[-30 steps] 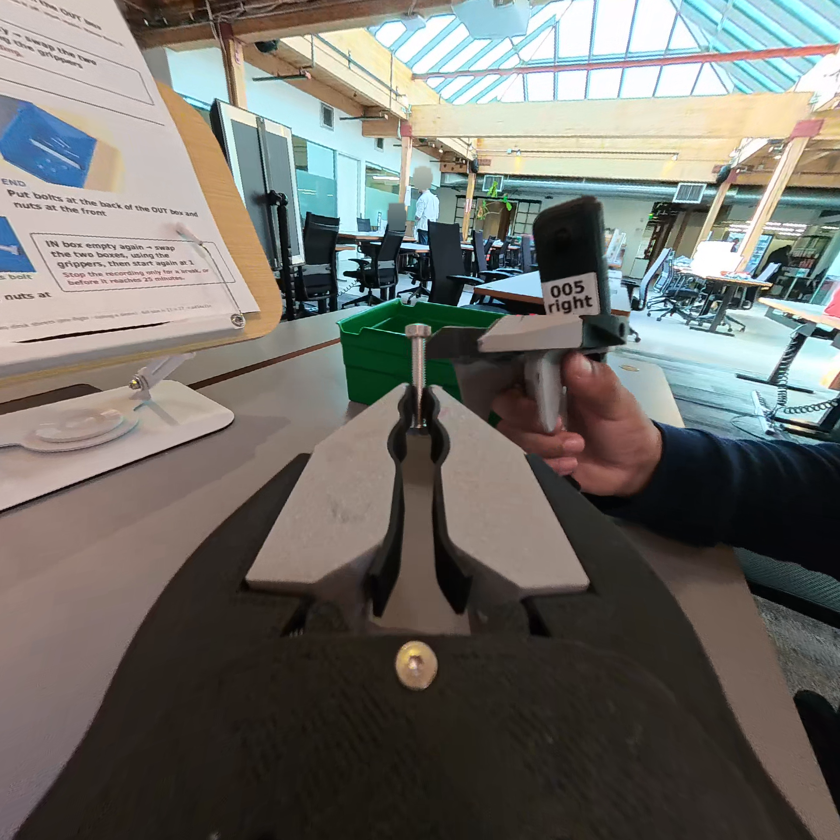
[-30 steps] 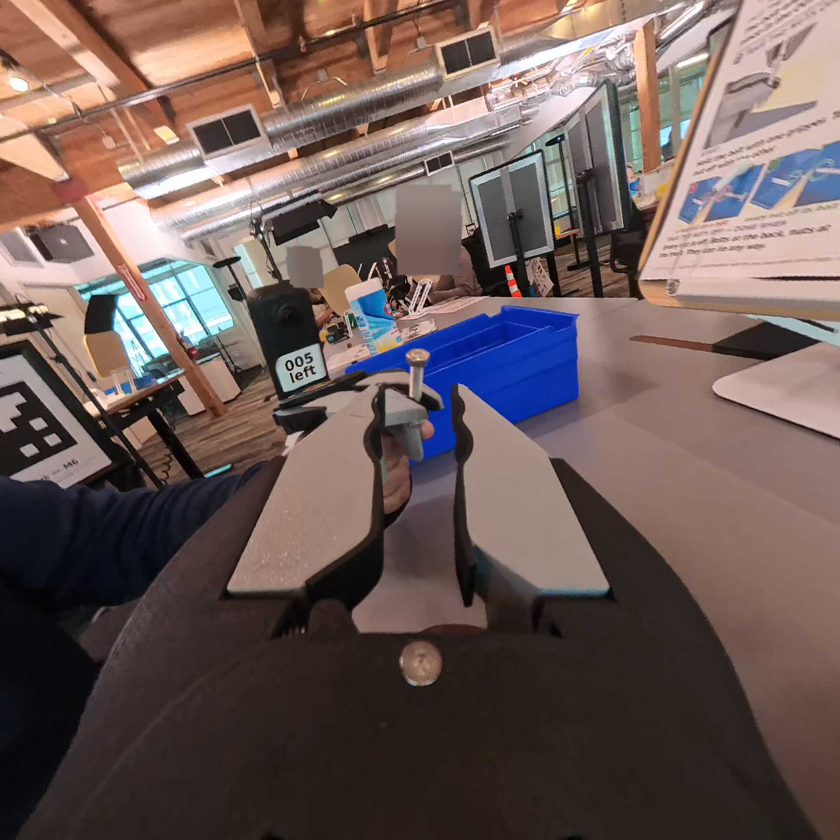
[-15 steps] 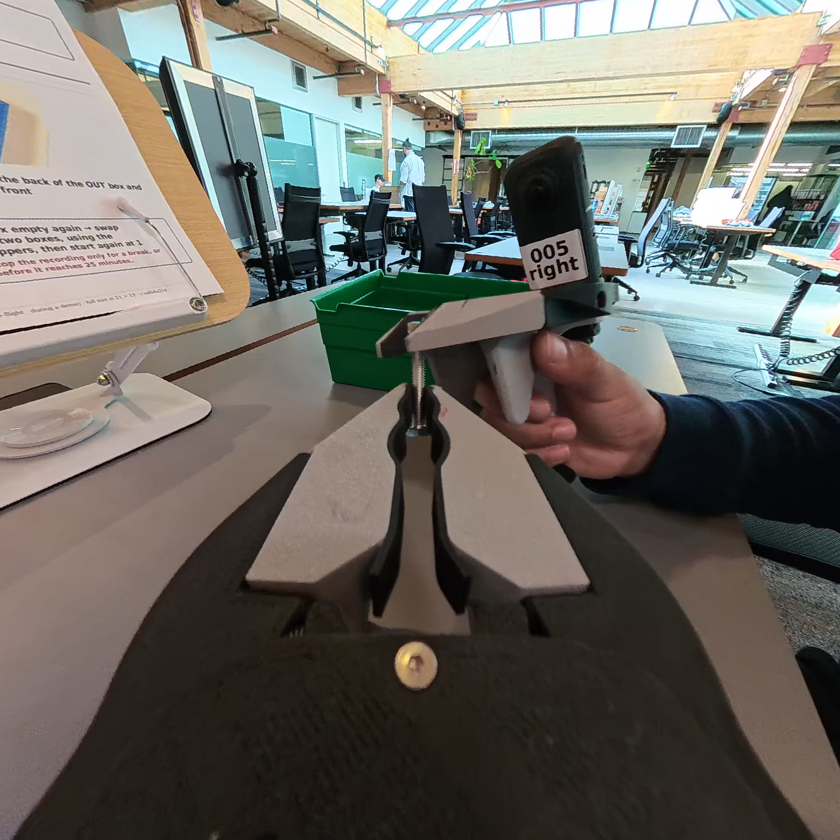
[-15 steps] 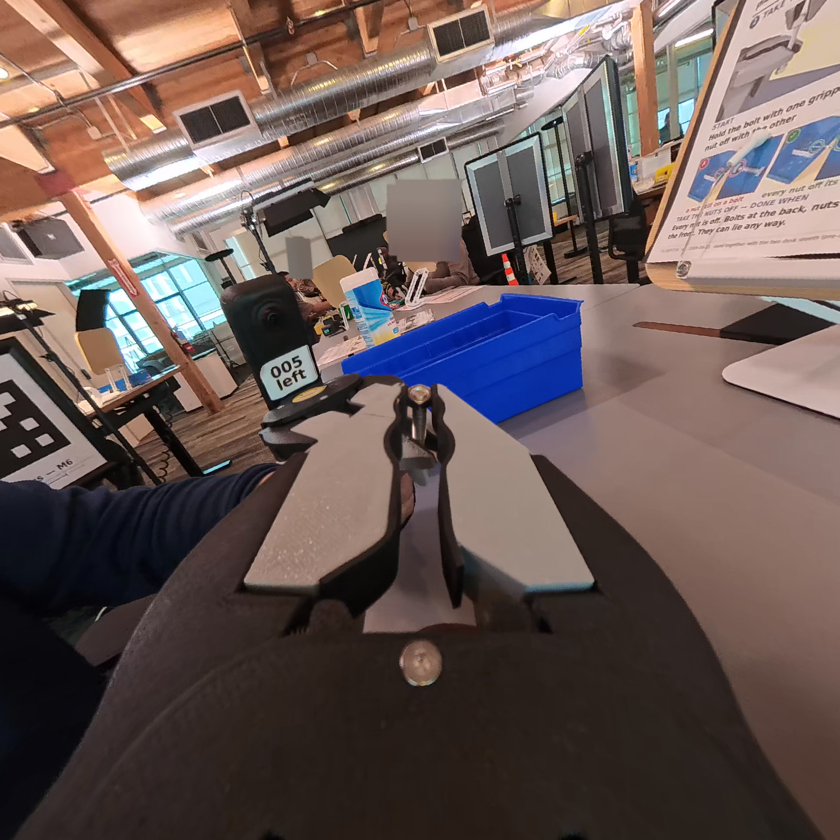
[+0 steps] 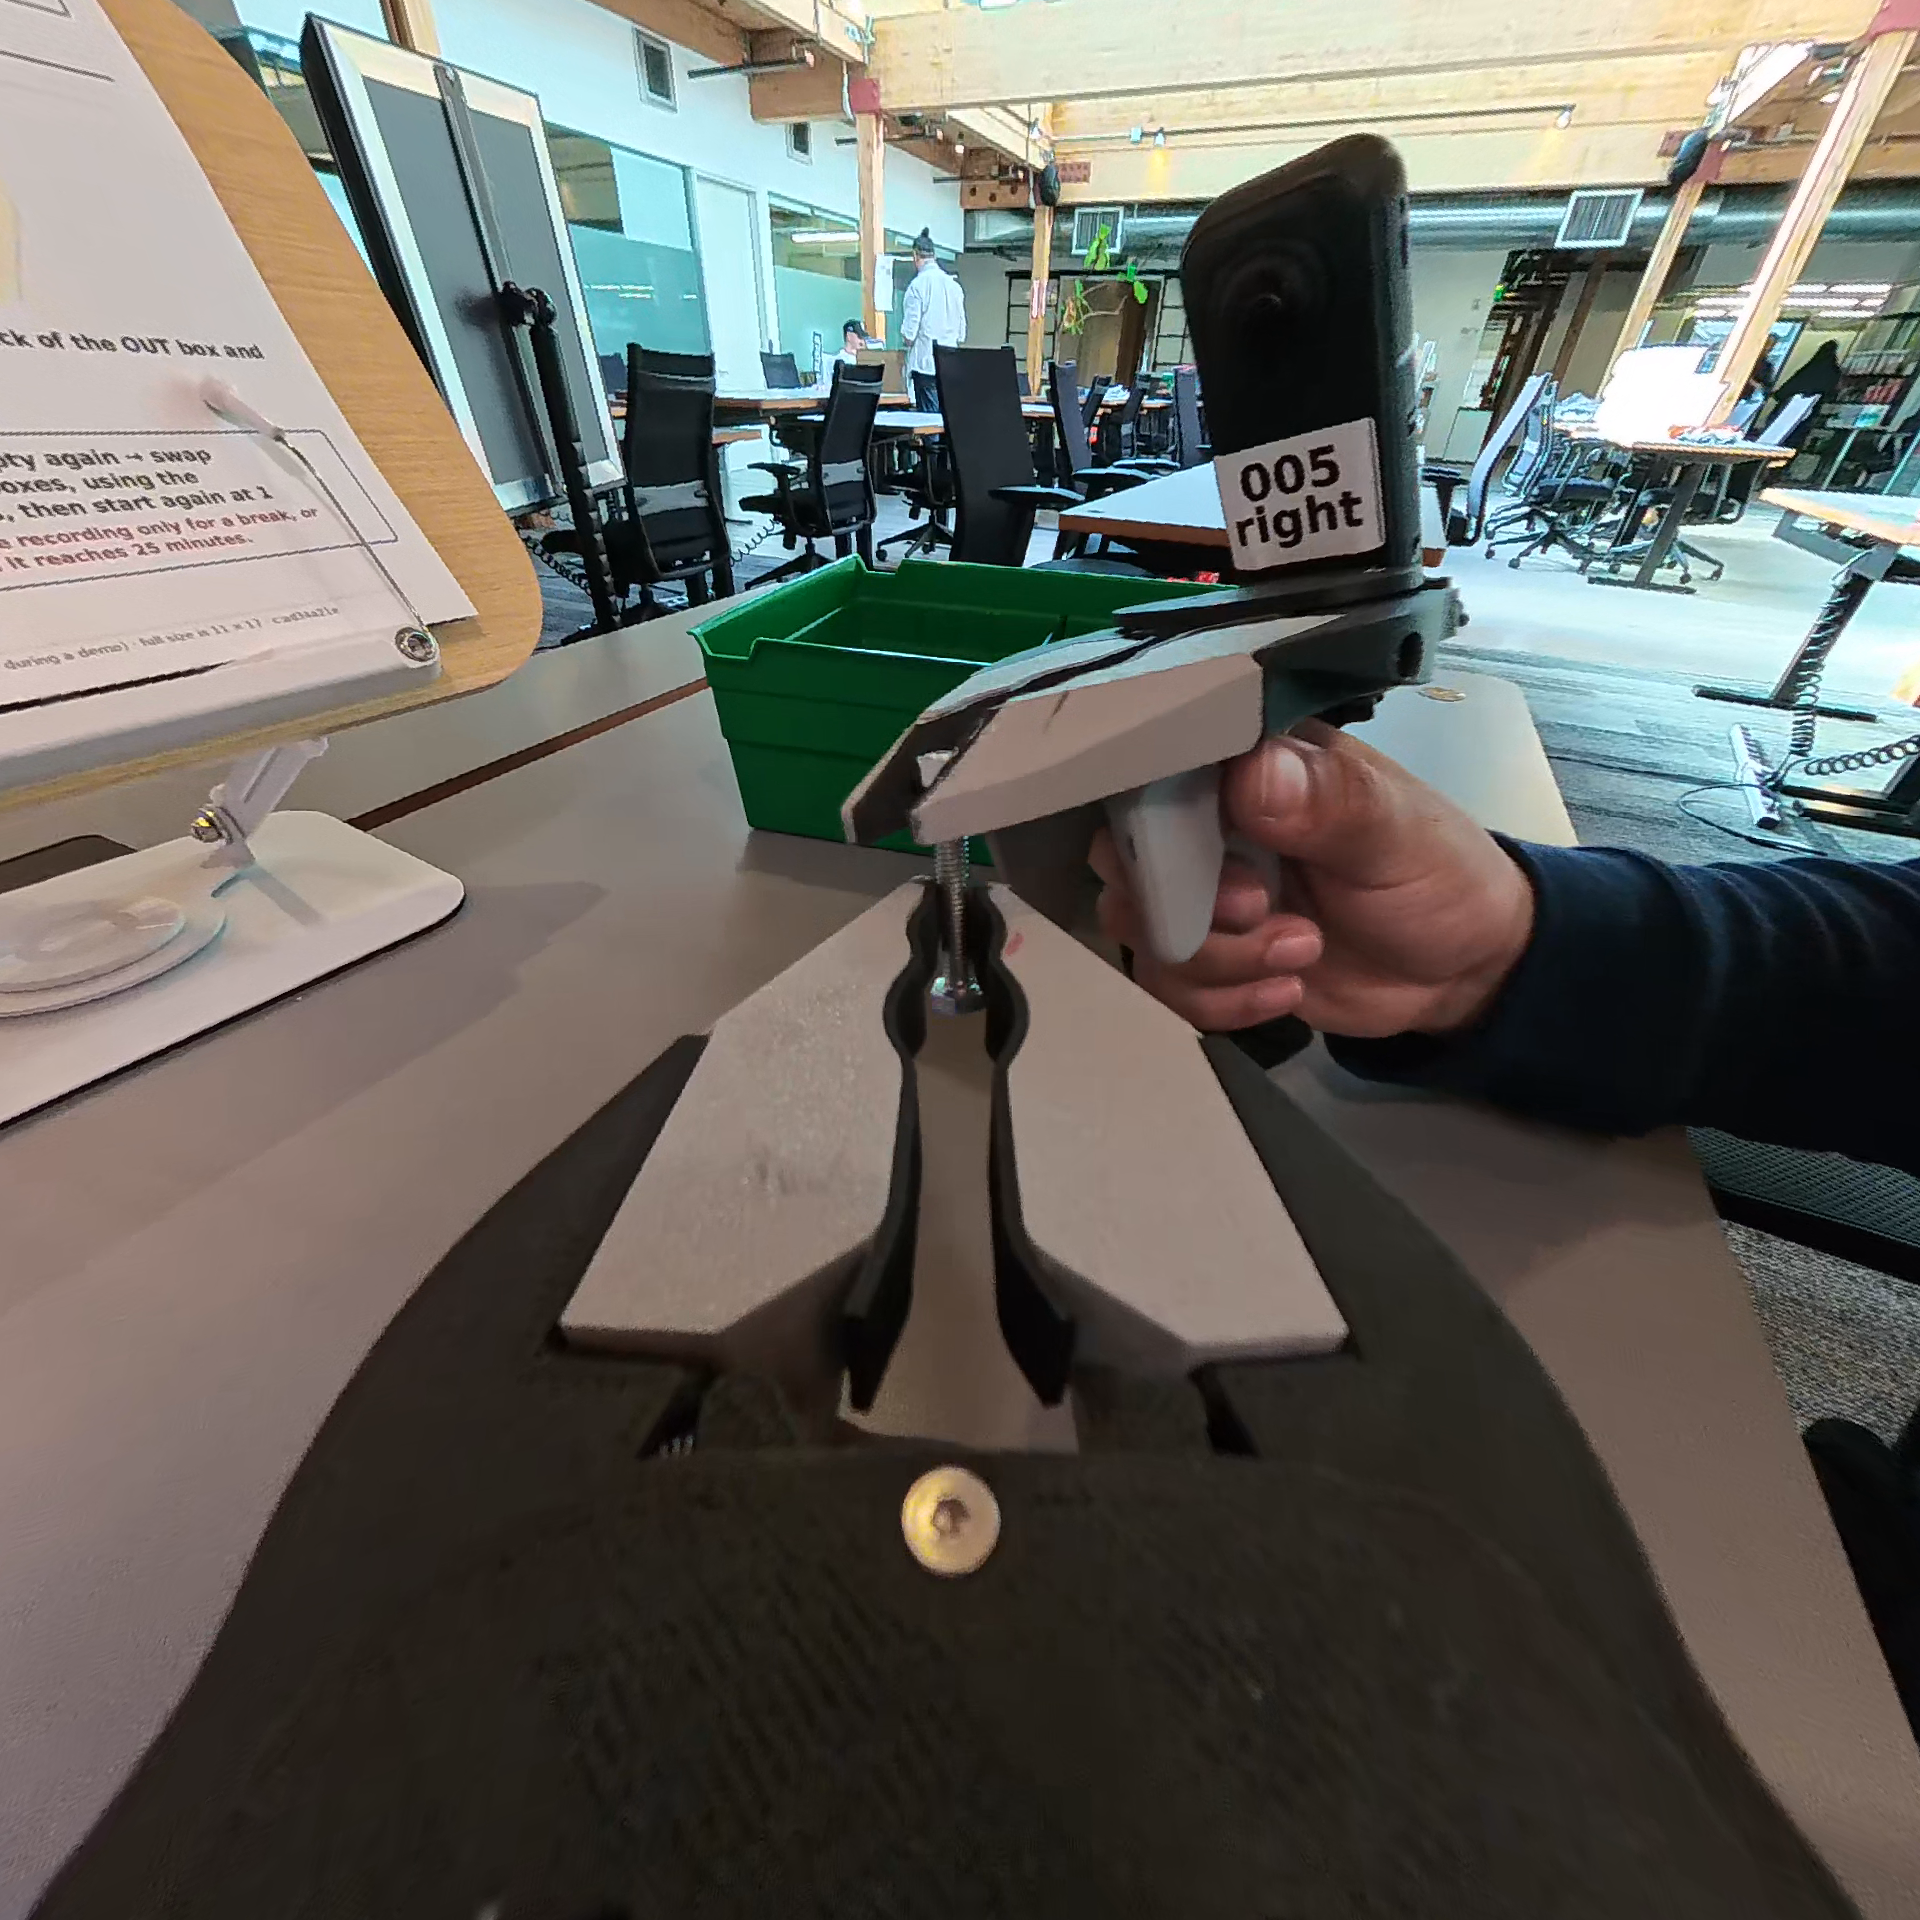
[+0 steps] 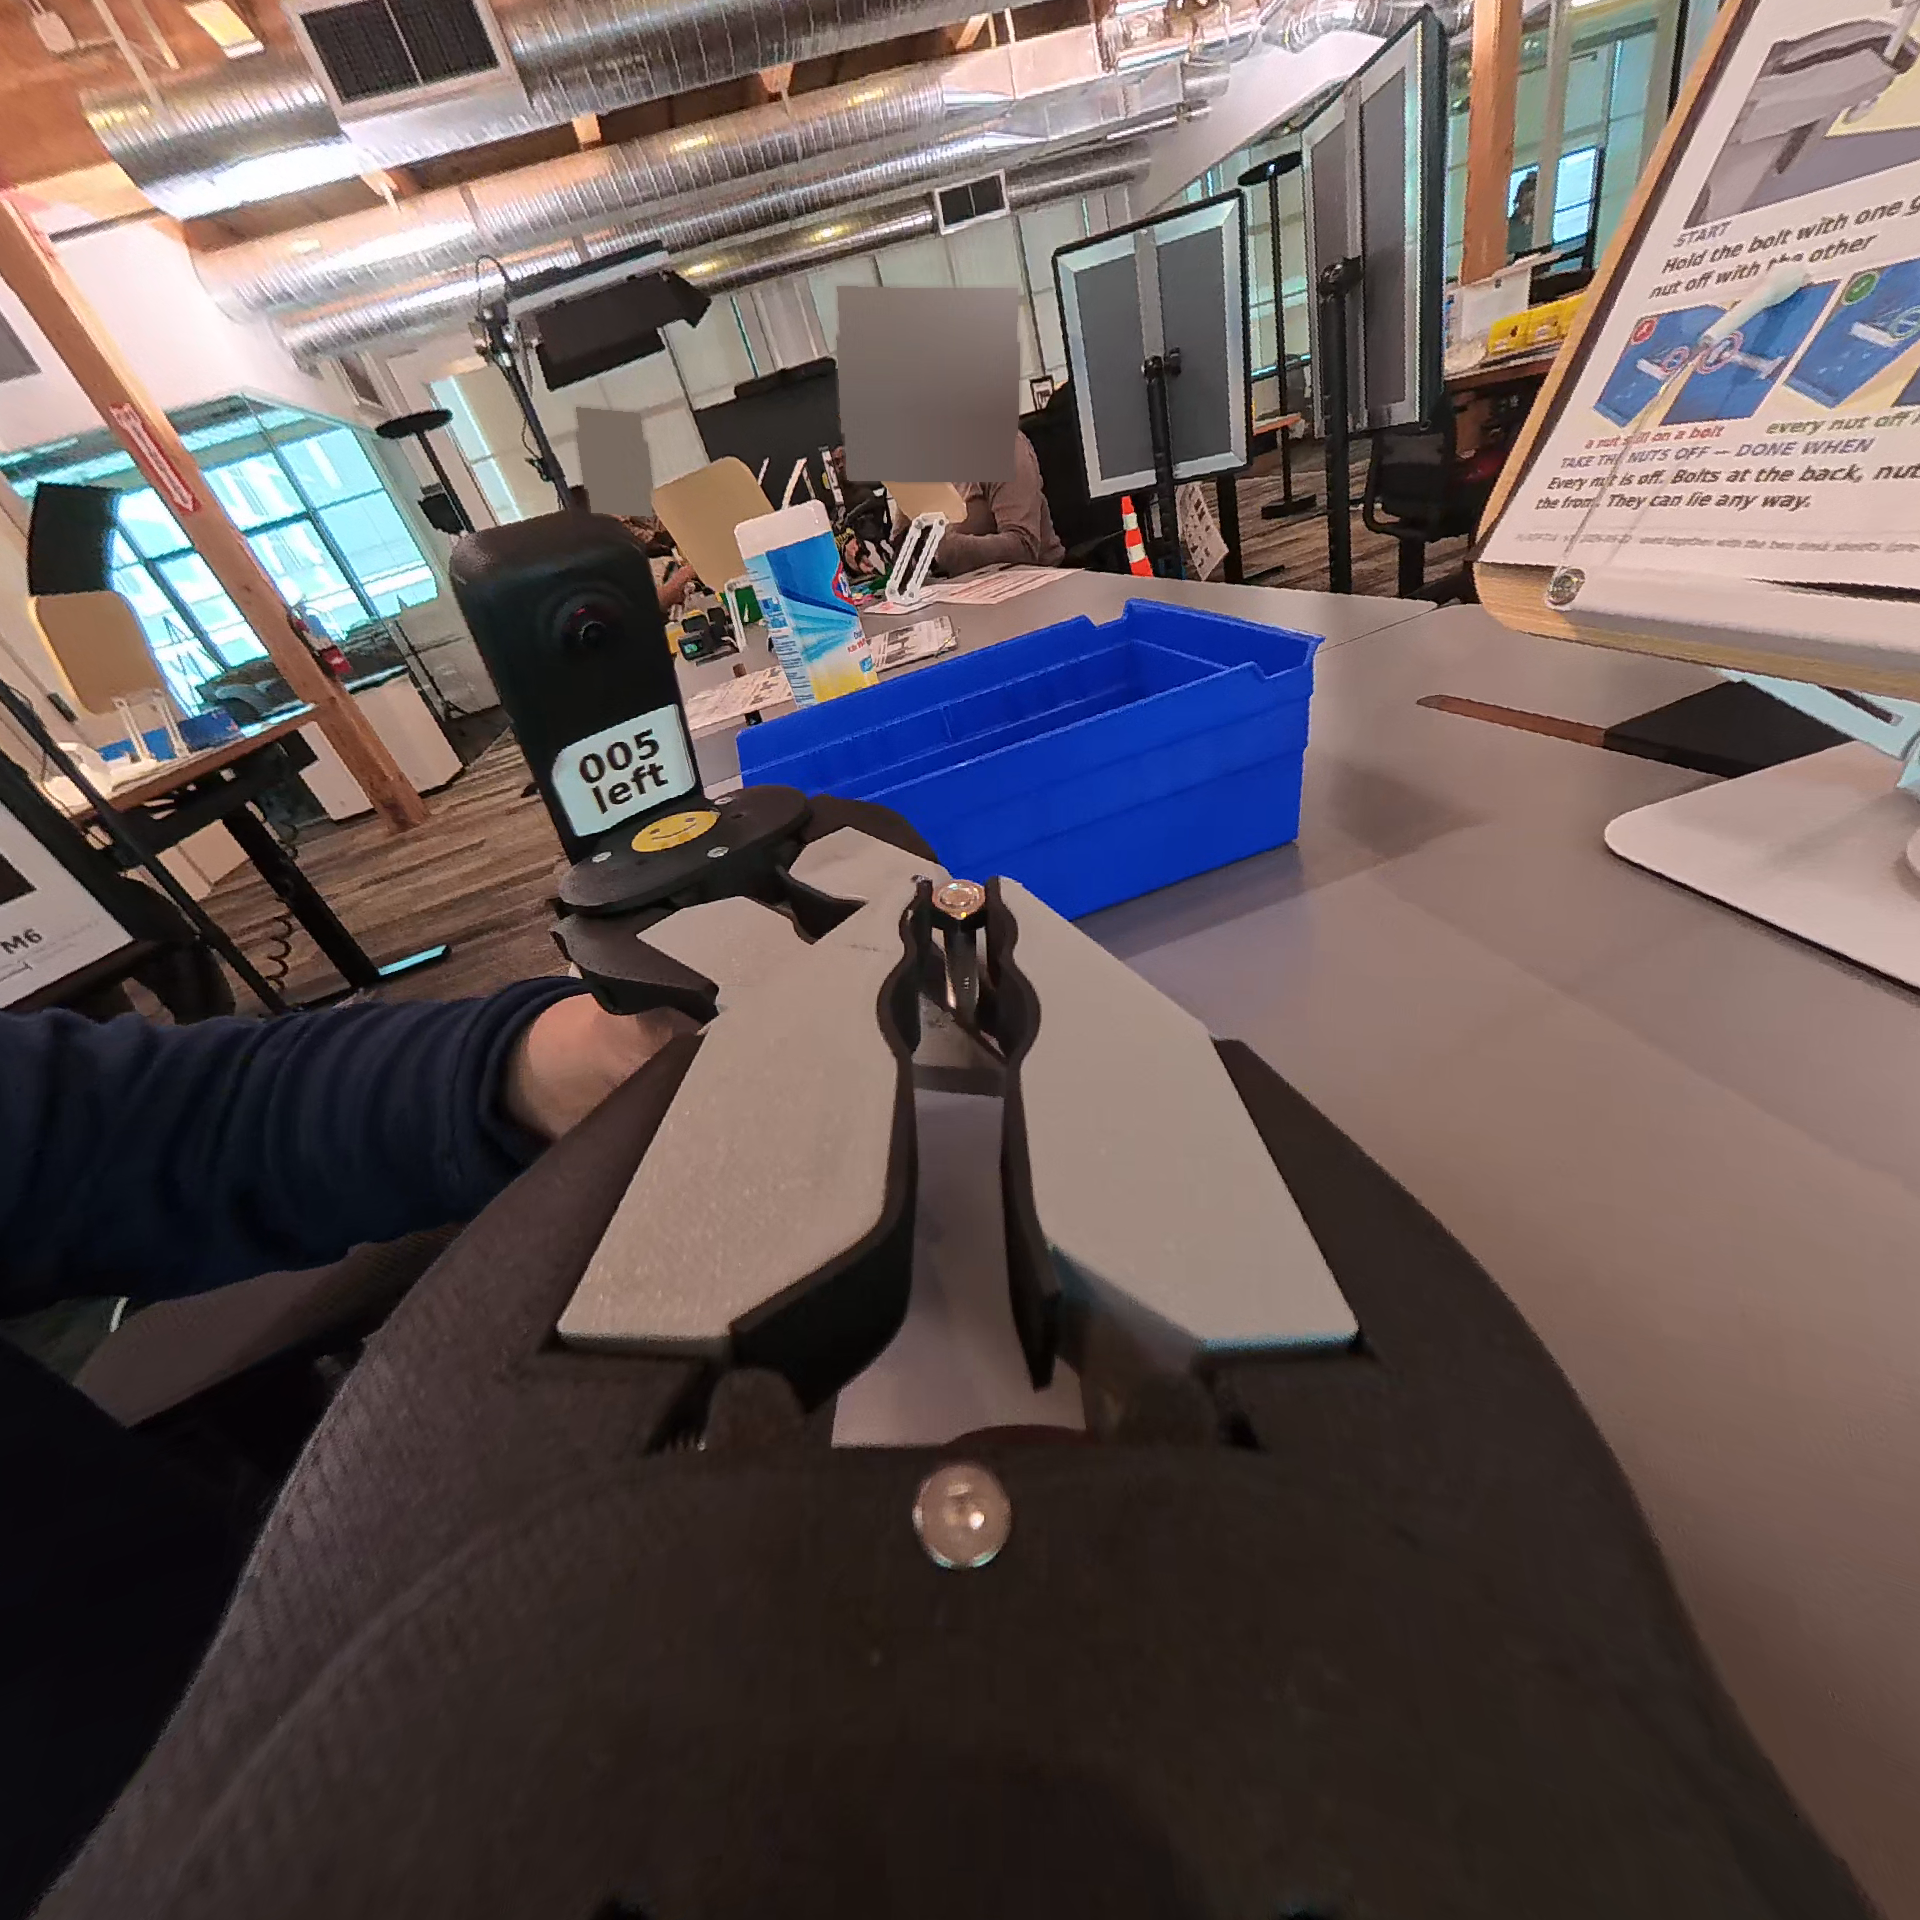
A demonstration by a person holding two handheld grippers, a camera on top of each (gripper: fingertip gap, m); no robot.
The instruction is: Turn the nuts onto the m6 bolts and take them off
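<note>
Your left gripper (image 5: 954, 971) is clamped on the nut (image 5: 956, 995) low on the upright bolt (image 5: 952, 883), above the worktop's near edge. Your right gripper (image 6: 958, 935) pinches the bolt below its head. Small, hard, slippery steel: squeeze the nut's flats.

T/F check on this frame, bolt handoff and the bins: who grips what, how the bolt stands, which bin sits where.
1. The left gripper is closed around the nut end of the bolt. True.
2. The right gripper is wide open, clear of the bolt. False: it is shut on the bolt's head end.
3. The bolt lies flat on the table. False: it stands upright between the two grippers, off the table.
4. A green bin sits behind the grippers in the left wrist view. True.
5. The blue bin is stacked inside the green one. False: it stands alone on the table.
</note>
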